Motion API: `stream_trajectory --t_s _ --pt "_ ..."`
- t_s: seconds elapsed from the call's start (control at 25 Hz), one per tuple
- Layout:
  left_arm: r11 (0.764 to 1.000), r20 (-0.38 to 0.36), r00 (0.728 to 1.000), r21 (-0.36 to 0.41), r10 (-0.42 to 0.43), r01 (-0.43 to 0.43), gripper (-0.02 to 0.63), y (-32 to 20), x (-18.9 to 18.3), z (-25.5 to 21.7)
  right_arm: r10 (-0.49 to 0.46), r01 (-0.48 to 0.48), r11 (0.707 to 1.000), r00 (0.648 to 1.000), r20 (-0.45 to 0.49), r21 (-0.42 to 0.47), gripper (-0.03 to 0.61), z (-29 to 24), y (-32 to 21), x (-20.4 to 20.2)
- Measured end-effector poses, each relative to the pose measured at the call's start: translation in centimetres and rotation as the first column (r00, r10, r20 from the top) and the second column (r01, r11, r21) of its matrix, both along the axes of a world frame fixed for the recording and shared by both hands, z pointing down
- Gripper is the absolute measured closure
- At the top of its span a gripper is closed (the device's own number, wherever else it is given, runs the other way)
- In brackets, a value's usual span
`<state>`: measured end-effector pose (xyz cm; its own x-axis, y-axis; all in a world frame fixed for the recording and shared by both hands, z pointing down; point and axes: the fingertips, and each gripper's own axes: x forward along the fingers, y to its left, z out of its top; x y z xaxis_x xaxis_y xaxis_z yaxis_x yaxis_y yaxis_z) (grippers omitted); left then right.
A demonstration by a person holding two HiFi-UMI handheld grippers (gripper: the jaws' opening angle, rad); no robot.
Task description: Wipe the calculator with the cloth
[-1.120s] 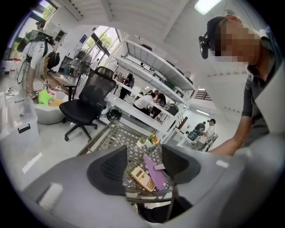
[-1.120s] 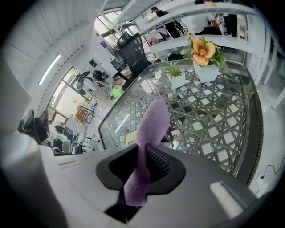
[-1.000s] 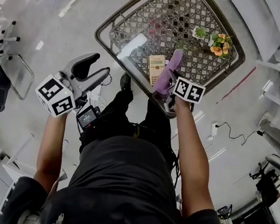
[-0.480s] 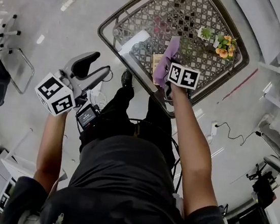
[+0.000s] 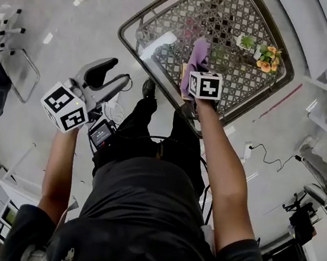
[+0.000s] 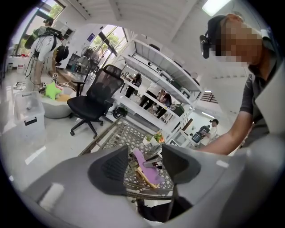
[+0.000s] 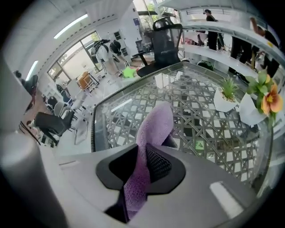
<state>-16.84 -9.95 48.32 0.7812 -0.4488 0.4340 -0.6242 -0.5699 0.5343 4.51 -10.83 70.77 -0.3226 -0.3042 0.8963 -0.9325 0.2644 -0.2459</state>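
In the head view my right gripper [image 5: 200, 78] hangs over the near corner of the glass table [image 5: 166, 23], pointing steeply down. It is shut on a purple cloth [image 5: 197, 55], and the cloth [image 7: 153, 129] runs up between its pads and droops onto the glass. The cloth covers most of the tan calculator [image 5: 184, 75]. Through the left gripper's jaws the calculator [image 6: 146, 176] shows as a tan edge under the cloth [image 6: 143, 161]. My left gripper [image 5: 115, 74] is held off the table to the left, open and with nothing between its jaws.
The table top is glass over woven lattice with a dark rim. A pot of orange flowers [image 5: 267, 56] and a small green plant [image 5: 245, 42] stand at its far right. The person's legs touch the near edge. A black office chair [image 6: 95, 100] and a white bin [image 6: 27, 116] stand beyond.
The right gripper moved up and left over the calculator with the cloth and rolled at the wrist; the calculator now shows much less. The left gripper stayed put.
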Motion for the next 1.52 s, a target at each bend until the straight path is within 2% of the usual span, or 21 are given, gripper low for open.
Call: stream_trajectory --t_s 0.4,0.8,0.96,1.04,1.28,1.52 --pt "1.000 -0.003 1.000 -0.002 0.012 -0.012 0.330 0.2 0.5 0.2 -0.200 0.200 0.979 0.980 -0.012 0.028 0.523 -0.5 1.7 -4.0" --pt "0.999 0.009 0.999 0.017 0.036 -0.036 0.330 0.2 1.3 0.7 -0.340 0.344 0.938 0.937 -0.081 0.047 0.523 -0.3 2.8 -4.3" --pt "0.995 0.135 0.987 0.011 0.093 -0.096 0.330 1.3 1.5 3.2 -0.325 0.328 0.944 0.943 -0.075 0.030 0.523 0.3 3.4 -3.9" --pt "0.991 0.167 0.977 -0.009 0.136 -0.136 0.330 2.3 2.2 4.2 -0.312 0.314 0.949 0.948 -0.065 0.021 0.523 0.4 3.8 -3.6" --pt "0.977 0.122 0.970 -0.057 0.212 -0.207 0.330 4.6 4.3 4.9 -0.181 0.181 0.983 0.983 -0.033 0.003 0.523 0.0 3.9 -1.5" --pt "0.976 0.114 0.970 -0.055 0.217 -0.212 0.330 3.5 5.0 4.7 -0.118 0.118 0.993 0.992 -0.043 0.004 0.523 0.1 3.2 1.5"
